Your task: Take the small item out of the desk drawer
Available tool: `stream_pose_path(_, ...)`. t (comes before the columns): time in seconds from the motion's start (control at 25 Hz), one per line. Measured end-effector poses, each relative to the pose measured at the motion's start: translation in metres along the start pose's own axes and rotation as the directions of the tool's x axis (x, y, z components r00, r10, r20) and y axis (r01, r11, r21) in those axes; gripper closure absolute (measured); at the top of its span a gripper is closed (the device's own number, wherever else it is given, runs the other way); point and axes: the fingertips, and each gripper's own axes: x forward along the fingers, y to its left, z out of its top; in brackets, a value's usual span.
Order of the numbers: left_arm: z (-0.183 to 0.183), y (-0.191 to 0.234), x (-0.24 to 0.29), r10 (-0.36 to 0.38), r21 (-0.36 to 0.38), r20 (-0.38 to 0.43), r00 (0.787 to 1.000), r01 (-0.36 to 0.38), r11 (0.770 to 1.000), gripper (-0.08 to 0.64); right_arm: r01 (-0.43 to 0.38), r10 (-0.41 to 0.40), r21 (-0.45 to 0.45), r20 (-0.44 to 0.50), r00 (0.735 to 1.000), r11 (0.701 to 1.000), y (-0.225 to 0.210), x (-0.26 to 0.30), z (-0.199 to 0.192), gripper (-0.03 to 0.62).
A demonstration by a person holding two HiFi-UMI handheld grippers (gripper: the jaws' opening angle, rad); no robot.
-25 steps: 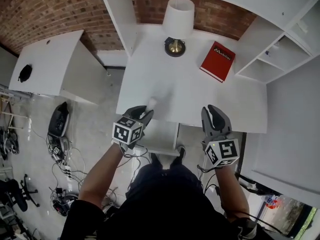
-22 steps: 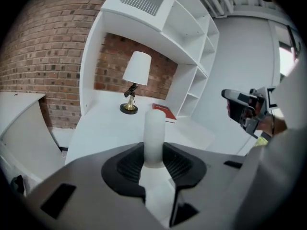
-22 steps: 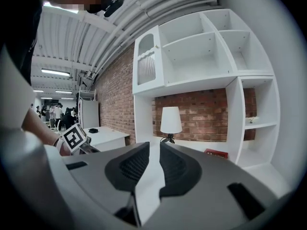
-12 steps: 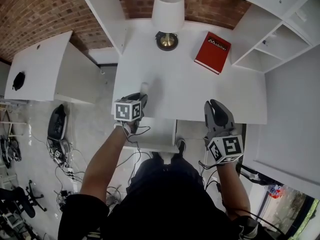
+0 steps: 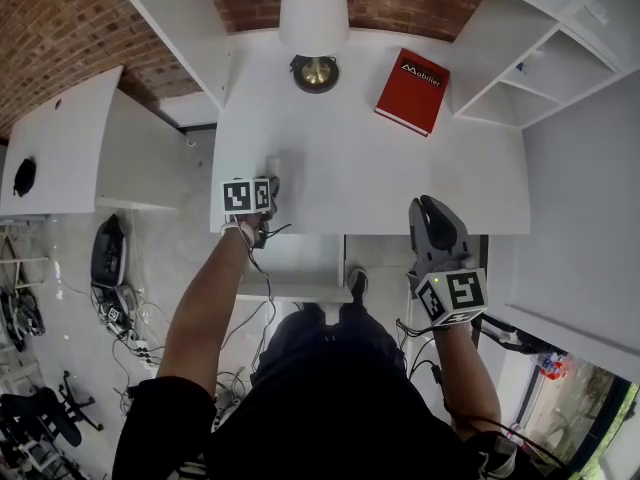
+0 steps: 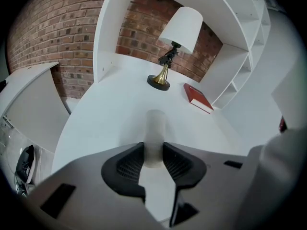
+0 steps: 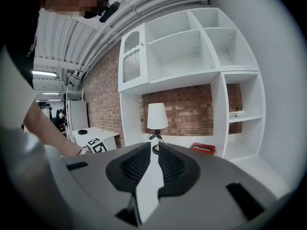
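Note:
My left gripper [image 5: 268, 182] is shut on a small white cylinder [image 5: 272, 164] and holds it low over the near left part of the white desk [image 5: 380, 178]. In the left gripper view the cylinder [image 6: 155, 133] sticks out forward from between the pads of the left gripper [image 6: 153, 157]. The open drawer [image 5: 300, 290] shows below the desk's front edge, behind that hand. My right gripper [image 5: 432, 208] hovers at the desk's front edge on the right. Its jaws have just been closing, and in the right gripper view the right gripper [image 7: 153, 150] keeps a narrow gap with nothing in it.
A lamp [image 5: 313, 8] with a white shade stands at the back of the desk, with a red book [image 5: 412, 90] to its right. White shelves [image 5: 540, 58] rise on the right. A second white desk [image 5: 60, 138] stands to the left, with cables on the floor below.
My left gripper has carried the white cylinder forward from the drawer's front to over the desk top and lower. The right gripper has shifted only slightly.

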Motion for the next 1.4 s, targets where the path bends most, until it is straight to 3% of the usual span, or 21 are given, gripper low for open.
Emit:
stream_pose_path(0.36, -0.011, 0.008, 0.017, 0.021, -0.018, -0.07, 0.997, -0.022, 1.0, 0.433, 0.007, -0.006, 0.035, -0.002, 1.0, 0.999, -0.01, -0.004, -0.003, 0.549)
stream_pose_path(0.76, -0.007, 0.004, -0.004, 0.039, -0.032, 0.026, 0.999, -0.038, 0.999, 0.428, -0.019, 0.019, 0.021, 0.014, 1.0, 1.0, -0.009, -0.007, 0.002, 0.549)
stream_pose_path(1.12, 0.02, -0.006, -0.066, 0.064, 0.035, 0.196, 0.979, -0.072, 0.997, 0.419, -0.029, 0.029, -0.005, 0.051, 0.998, 1.0, -0.008, -0.011, 0.022, 0.549)
stream_pose_path(1.4, 0.055, -0.039, -0.144, 0.022, 0.082, 0.388, 0.921, -0.059, 0.995, 0.419, -0.049, 0.052, -0.027, 0.093, 0.994, 0.998, 0.0, -0.01, 0.047, 0.551)
